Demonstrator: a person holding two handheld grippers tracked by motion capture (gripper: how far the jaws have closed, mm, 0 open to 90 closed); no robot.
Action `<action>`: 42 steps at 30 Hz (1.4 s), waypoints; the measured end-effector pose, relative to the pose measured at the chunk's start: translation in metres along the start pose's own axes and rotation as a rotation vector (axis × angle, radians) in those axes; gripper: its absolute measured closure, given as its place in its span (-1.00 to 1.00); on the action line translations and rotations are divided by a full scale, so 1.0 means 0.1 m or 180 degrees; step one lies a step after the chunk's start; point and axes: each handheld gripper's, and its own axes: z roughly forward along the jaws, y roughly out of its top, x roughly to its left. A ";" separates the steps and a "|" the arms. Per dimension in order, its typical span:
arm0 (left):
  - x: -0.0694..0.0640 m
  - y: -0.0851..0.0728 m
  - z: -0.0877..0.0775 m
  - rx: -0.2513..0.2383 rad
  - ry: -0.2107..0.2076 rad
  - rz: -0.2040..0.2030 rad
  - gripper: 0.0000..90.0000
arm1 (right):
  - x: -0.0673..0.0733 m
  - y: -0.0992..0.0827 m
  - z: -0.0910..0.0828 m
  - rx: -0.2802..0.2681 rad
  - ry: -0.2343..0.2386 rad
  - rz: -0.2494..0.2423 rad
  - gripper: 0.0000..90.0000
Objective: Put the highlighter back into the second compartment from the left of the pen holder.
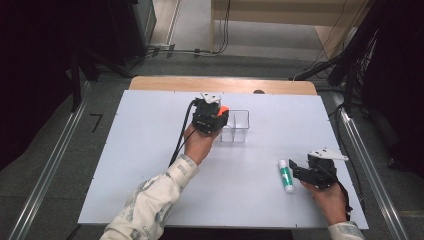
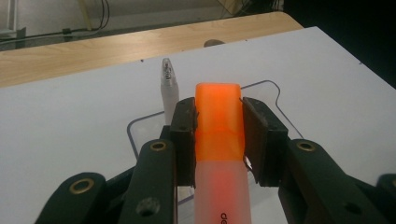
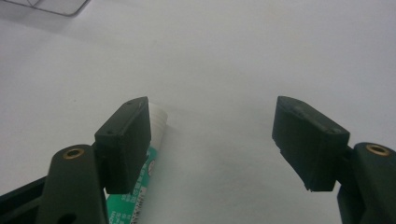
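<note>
My left gripper (image 2: 218, 119) is shut on an orange-capped highlighter (image 2: 218, 116) with a frosted white body. It hangs over a clear plastic organiser box (image 1: 235, 126) at the table's middle, its orange cap (image 1: 223, 109) near the box's left compartment. A frosted pen (image 2: 168, 86) stands in that clear box (image 2: 275, 100) just left of the jaws. My right gripper (image 3: 212, 135) is open, low over the white table. A green-and-white glue stick (image 3: 135, 186) lies partly under its left jaw, and the glue stick (image 1: 285, 175) lies just left of the right gripper (image 1: 295, 169).
A white board (image 1: 150, 150) covers the table, with a wooden edge (image 1: 220, 84) at the far side. Cables and dark stands crowd the floor beyond. Metal rails (image 1: 45, 170) run along both sides.
</note>
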 end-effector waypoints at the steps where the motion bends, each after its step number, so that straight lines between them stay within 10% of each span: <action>1: 0.00 0.01 0.02 -0.0005 -0.0003 -0.0012 0.49 | 0.00 0.00 0.00 -0.0001 0.0002 0.0001 -0.40; 42: -0.17 0.36 0.48 0.0107 0.0052 0.0025 0.49 | -0.03 -0.01 -0.02 -0.0023 0.0022 0.0025 -0.40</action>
